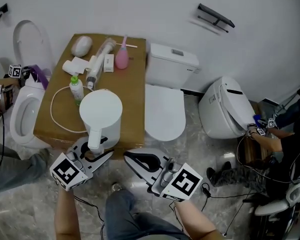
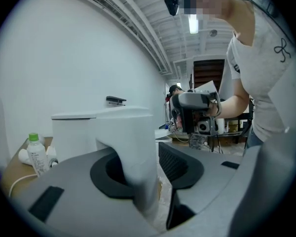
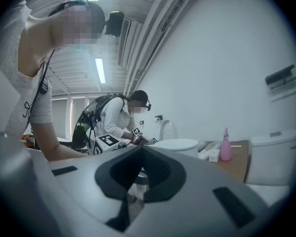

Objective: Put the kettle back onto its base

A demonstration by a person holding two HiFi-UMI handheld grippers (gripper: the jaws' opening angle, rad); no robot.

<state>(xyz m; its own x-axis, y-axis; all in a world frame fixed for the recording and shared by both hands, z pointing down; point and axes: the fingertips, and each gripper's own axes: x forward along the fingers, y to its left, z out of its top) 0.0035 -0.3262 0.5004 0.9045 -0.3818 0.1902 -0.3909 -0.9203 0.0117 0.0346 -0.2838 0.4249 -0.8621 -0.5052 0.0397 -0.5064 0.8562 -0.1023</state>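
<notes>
Fingers (image 1: 105, 155) of left gripper (image 1: 96, 149) spread either side of the handle (image 1: 94, 140) of the white kettle (image 1: 101, 113), head view. Kettle upright on brown box (image 1: 132, 84) near front edge, white cord (image 1: 54, 109) looping beside it. Right gripper (image 1: 132, 157) off the box, near kettle. Left gripper view: handle between spread pads (image 2: 187, 169), gap on one side. Right gripper view: fingers (image 3: 160, 169) pressed together, nothing between.
</notes>
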